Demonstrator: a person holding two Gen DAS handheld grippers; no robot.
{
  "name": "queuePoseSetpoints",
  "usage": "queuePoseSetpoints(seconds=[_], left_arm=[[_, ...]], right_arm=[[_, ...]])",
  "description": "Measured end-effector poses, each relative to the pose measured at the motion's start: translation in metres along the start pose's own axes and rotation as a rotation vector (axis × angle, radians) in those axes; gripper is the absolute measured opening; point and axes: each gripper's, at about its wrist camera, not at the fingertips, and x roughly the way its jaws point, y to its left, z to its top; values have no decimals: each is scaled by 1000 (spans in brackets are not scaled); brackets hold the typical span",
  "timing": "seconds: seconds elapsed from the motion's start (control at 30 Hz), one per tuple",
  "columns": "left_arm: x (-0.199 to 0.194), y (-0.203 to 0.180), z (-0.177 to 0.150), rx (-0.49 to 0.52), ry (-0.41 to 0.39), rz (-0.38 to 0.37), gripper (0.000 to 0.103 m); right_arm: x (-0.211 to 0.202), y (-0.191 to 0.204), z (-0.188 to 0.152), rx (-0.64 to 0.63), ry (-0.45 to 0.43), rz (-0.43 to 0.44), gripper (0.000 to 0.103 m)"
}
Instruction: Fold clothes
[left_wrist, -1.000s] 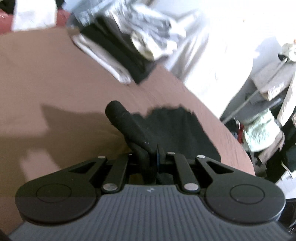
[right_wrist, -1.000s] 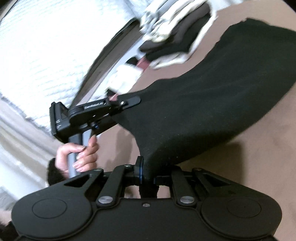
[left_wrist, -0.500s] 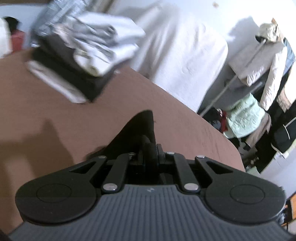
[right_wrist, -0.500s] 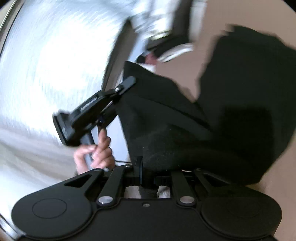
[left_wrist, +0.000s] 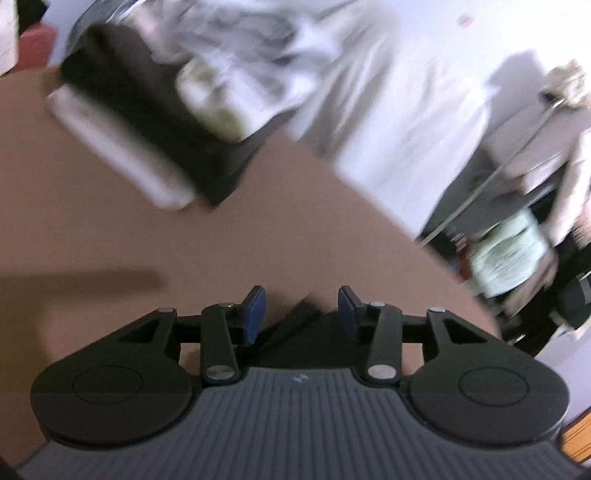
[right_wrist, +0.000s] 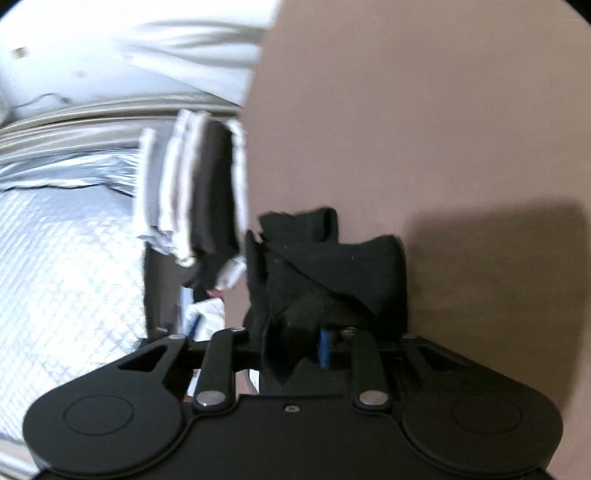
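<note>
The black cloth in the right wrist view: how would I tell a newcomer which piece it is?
Start at the brown table. A folded stack of clothes sits at its edge; the black cloth is bunched right in front of the right gripper. Unlike the layered white-and-dark stack, it is one crumpled, all-black piece.

My left wrist camera sits just behind my left gripper (left_wrist: 301, 309) and looks forward, low and close over the brown table (left_wrist: 110, 229), toward its far curved edge and a blurred stack of folded clothes (left_wrist: 155, 122). My right wrist camera sits behind my right gripper (right_wrist: 293, 349), rolled so the table (right_wrist: 424, 110) stands upright on the right, close in. Both views share the table and the stack (right_wrist: 199, 188).
</note>
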Motion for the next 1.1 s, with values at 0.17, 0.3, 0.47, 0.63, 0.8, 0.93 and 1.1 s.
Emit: queuePoseSetpoints(seconds=[0.17,0.3,0.47,0.63,0.8,0.93,1.1], left_arm=[[30,0,-10,59,137,194,46],[39,-9,-11,48,148,81,46],[37,-24,-19,128,99,29,52],[46,-21,-22,96,96,111,52],[44,-7,-20,94,101,276,50],[38,2,-15,-3,112,200,50],[34,-9,-18,46,107,199,52]], right_arm=[[-23,20,-13,-248,-50,-98,36],[-30,36,-20,-483,-89,-200,52],[-23,35,-20,-608,-68,-264,52],[7,46,-38,-819,-15,-375,54],[19,57,-62,-1048,-50,-502,55],[20,60,-65,-1102,-59,-522,55],[29,63,-60,-1110,-64,-501,55]])
